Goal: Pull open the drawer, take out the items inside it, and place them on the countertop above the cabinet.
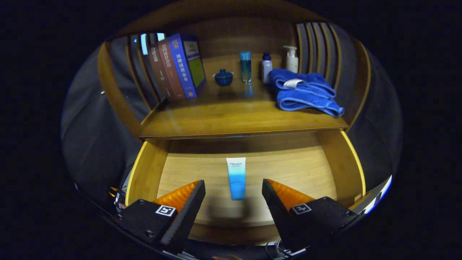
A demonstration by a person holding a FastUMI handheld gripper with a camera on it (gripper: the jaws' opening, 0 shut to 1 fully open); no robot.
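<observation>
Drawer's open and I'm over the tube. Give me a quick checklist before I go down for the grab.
1. Drawer pulled out enough to reach in: ok.
2. Gripper open: ok, fingers spread wide with nothing between the pads.
3. Tube lined up with the gap: ok, it lies flat on the drawer floor, centred between the fingertips.
4. Fingers touching the tube: not ok yet; both stand apart from it.
5. Height above the drawer floor: cannot tell.
6. Free spot on the countertop: ok, bare wood in front of the teacup and blue towel.
</observation>
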